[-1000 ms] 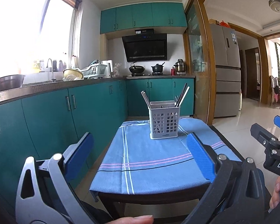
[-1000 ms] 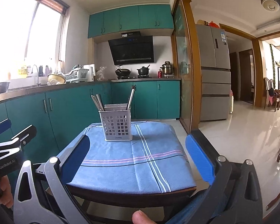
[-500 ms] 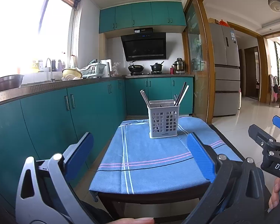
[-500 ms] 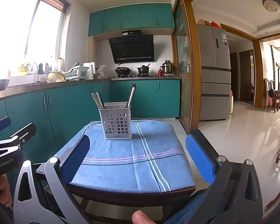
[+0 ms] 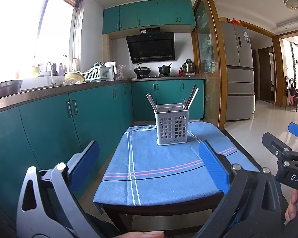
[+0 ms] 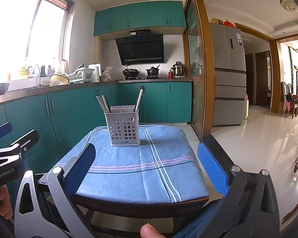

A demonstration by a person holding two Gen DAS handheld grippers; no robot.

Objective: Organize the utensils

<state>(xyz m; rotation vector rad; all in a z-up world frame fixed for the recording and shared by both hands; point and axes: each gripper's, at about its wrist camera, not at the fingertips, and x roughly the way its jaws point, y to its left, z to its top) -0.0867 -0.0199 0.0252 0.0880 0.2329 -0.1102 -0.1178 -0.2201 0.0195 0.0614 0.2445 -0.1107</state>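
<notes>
A white perforated utensil holder (image 5: pixel 172 128) (image 6: pixel 123 128) stands upright toward the far end of a small table covered with a blue striped cloth (image 5: pixel 159 166) (image 6: pixel 141 168). Several chopsticks (image 5: pixel 190 97) (image 6: pixel 103 104) lean out of its compartments at both sides. My left gripper (image 5: pixel 149 162) is open and empty, held back off the table's near edge. My right gripper (image 6: pixel 149 162) is also open and empty, at the near edge. Each gripper shows at the side of the other's view.
Teal cabinets (image 5: pixel 49 123) with a counter, sink and dish rack (image 5: pixel 95 74) run along the left. A stove with pots (image 5: pixel 153 71) is behind the table. A glass door frame (image 6: pixel 200 79) and fridge (image 6: pixel 228 75) stand right, with open tiled floor (image 6: pixel 258 142) beyond.
Both views have shifted slightly, the holder sitting a little higher in the left view. Both grippers stay open and nothing on the table has moved.
</notes>
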